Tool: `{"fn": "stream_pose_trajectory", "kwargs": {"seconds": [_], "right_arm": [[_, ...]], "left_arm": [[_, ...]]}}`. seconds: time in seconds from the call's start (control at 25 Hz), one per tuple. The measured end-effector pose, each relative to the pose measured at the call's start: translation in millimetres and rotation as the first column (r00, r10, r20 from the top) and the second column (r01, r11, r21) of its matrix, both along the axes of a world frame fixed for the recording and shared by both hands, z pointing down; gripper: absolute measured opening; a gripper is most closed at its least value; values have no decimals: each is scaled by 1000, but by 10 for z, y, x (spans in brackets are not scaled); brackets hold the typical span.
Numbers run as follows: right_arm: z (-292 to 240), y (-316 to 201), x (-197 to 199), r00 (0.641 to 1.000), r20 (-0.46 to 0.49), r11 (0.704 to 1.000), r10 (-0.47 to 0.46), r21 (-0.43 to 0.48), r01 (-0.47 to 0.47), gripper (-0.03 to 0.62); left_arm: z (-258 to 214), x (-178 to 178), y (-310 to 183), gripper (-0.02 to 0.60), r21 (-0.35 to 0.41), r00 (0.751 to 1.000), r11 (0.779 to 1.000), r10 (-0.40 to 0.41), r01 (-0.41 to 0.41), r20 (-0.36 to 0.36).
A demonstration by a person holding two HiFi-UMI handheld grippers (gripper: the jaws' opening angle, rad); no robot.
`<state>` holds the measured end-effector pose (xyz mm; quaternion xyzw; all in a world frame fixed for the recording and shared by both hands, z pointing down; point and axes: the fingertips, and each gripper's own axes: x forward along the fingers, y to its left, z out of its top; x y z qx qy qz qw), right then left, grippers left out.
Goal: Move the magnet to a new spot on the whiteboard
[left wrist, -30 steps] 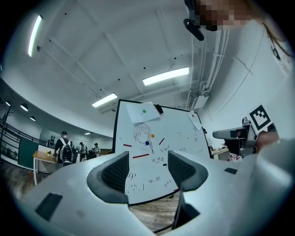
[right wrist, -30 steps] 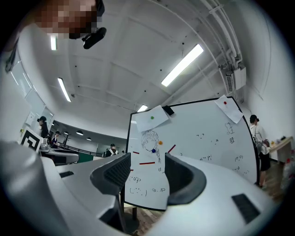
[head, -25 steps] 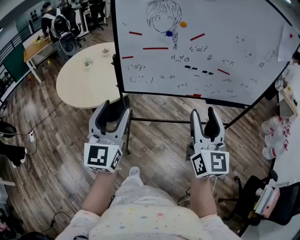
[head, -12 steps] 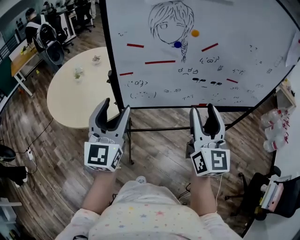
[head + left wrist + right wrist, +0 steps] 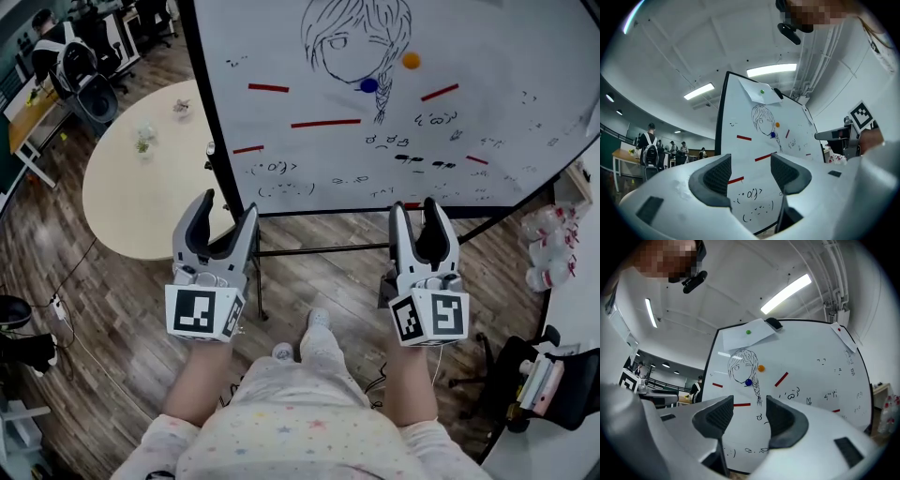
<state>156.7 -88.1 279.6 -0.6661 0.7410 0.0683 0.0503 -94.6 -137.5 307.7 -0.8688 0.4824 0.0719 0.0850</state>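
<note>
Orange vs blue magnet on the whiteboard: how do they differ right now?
Colour: the orange magnet is orange, the blue magnet dark blue. Place: the orange magnet sits higher and further right, on bare board; the blue magnet sits at the top of the sketched braid. Shared: both are round, both stick to the whiteboard, and neither is held.

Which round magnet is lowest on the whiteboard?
The round blue magnet by the drawn girl's braid. The round orange magnet sits higher, to its right; the round green magnet is highest, on paper.

white whiteboard [image 5: 525,56], blue magnet [image 5: 369,85], orange magnet [image 5: 411,61].
</note>
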Motion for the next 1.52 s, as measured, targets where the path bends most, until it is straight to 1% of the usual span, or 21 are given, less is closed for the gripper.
{"fn": "stream_pose_trajectory", "kwargs": {"seconds": [0.12,0.28,0.44,0.6,0.76,0.96,1.08,1.36,1.52], "right_arm": [[25,-203,35,1000,4,1000,-20,-6,20,207],[-77,-509,73,998,-11,998,-66,23,66,209],[-231,-846,199,994,-27,993,-103,50,104,209],[-416,-1082,336,987,-47,985,-155,72,158,205],[-622,-1258,501,982,-73,977,-175,113,182,199],[-710,-1393,561,978,-75,970,-195,131,204,183],[-706,-1448,553,979,-86,973,-184,129,194,183],[-886,-1511,492,985,-98,977,-140,148,154,180],[-1016,-1519,422,986,-90,974,-140,169,154,176]], "left_arm": [[12,-17,-104,242,2,1000,1000,-26,26,10],[-44,13,-321,242,7,998,998,-68,68,8],[-98,165,-607,242,-1,995,996,-93,93,-21],[-281,351,-847,242,50,990,989,-136,137,-30],[-443,546,-1016,241,92,985,981,-167,169,-35],[-535,694,-1130,241,107,984,978,-176,179,-35],[-581,708,-1181,241,127,982,974,-185,189,-38],[-678,730,-1263,241,140,989,979,-144,147,-32],[-782,659,-1239,241,166,990,976,-139,143,-39]]}}
